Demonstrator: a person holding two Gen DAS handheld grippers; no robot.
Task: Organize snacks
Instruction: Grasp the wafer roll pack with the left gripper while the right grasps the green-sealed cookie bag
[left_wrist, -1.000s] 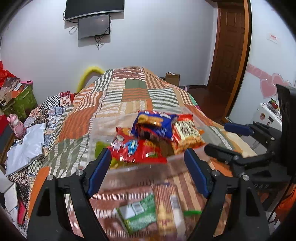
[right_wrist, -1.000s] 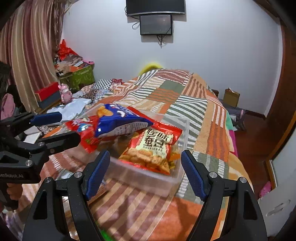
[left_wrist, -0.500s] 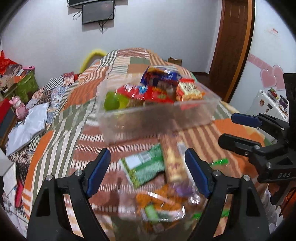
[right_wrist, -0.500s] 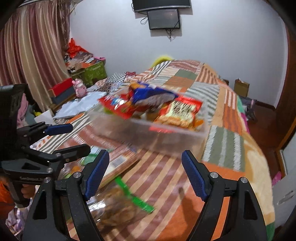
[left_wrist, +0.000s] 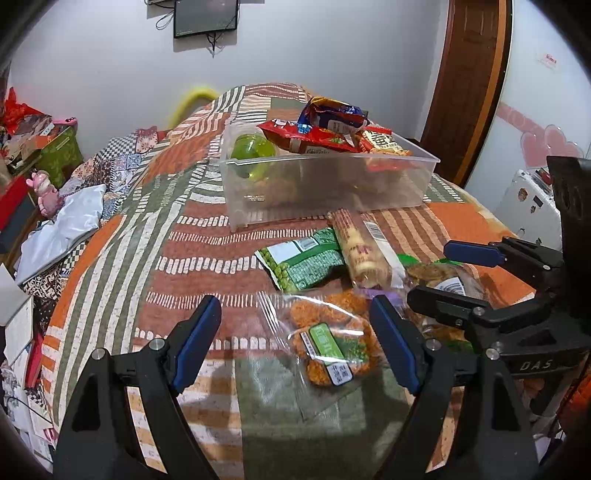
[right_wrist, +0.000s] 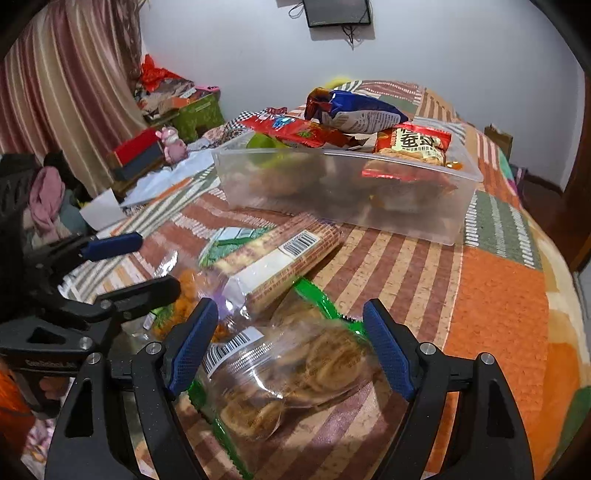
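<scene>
Plainly, both grippers hang low over the loose snacks on the bed (left_wrist: 122, 258), each with its fingers spread apart and clamped on nothing, which looks like a lining-up for two separate pickups. The left gripper (left_wrist: 295, 343) frames the clear bag of orange fried snacks (left_wrist: 325, 347), which lies flat between its fingers and slightly ahead of them, so a drop and a squeeze would probably catch it. The right gripper (right_wrist: 291, 343) straddles the clear bag of round biscuits (right_wrist: 295, 369), whose bulging body sits between the fingers; whether either pad touches the film I cannot tell. Just beyond both sets of fingers lie the green pea packet (left_wrist: 306, 262) and the long cracker sleeve (right_wrist: 277, 266), the sleeve resting partly over the neighbouring bags, so a lift may drag it along. Further ahead stands the clear plastic bin (left_wrist: 325, 184), already heaped: a red packet (left_wrist: 310, 140), a blue bag (left_wrist: 332, 114) on top of it, an orange-red packet (right_wrist: 417, 144) at the right-hand end and something green (left_wrist: 253, 155) at the left. That heap rises above the rim, so room for more seems tight. The grippers are near one another, the right one's fingers showing just right of the left's, and could clash.
</scene>
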